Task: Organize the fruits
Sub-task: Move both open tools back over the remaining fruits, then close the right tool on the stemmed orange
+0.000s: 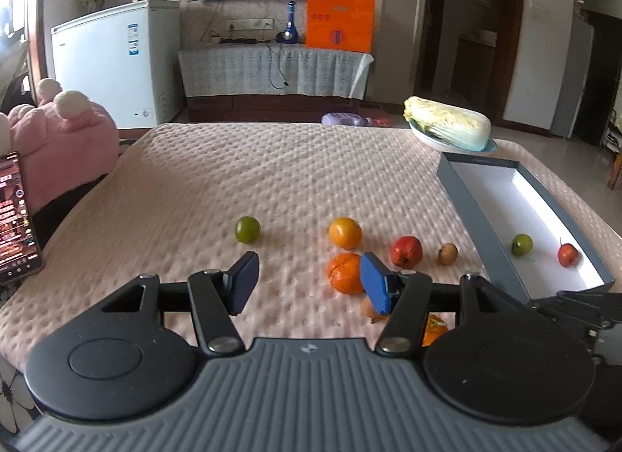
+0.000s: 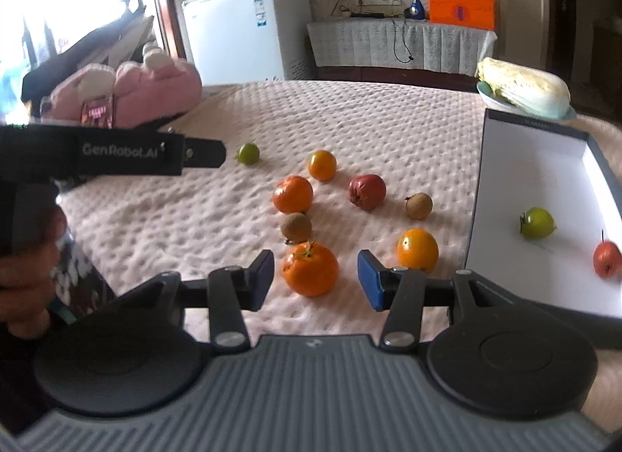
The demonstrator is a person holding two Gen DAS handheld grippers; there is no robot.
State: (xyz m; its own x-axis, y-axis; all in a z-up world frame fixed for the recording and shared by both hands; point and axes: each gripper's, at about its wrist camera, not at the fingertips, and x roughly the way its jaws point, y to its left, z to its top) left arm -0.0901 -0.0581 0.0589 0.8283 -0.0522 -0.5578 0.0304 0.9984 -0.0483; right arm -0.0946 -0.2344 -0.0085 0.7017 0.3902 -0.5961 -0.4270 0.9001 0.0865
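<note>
Several fruits lie on the pink quilted table [image 2: 369, 117]. In the right wrist view my right gripper [image 2: 315, 277] is open, its pads on either side of a stemmed orange [image 2: 310, 269] without closing on it. A yellow-orange fruit [image 2: 417, 249], a kiwi [image 2: 296, 227], another orange [image 2: 292, 194], a red fruit [image 2: 367, 191] and a green fruit [image 2: 248, 153] lie around. The grey box [image 2: 536, 148] at the right holds a green fruit [image 2: 537, 222] and a red one [image 2: 606, 258]. My left gripper [image 1: 309, 284] is open and empty above the table, an orange [image 1: 344, 272] by its right pad.
A cabbage on a plate [image 1: 447, 123] stands at the far right beyond the box [image 1: 462, 187]. A pink plush toy [image 1: 62, 133] and a phone [image 1: 15, 218] lie at the left edge. A white freezer and a TV stand are behind the table.
</note>
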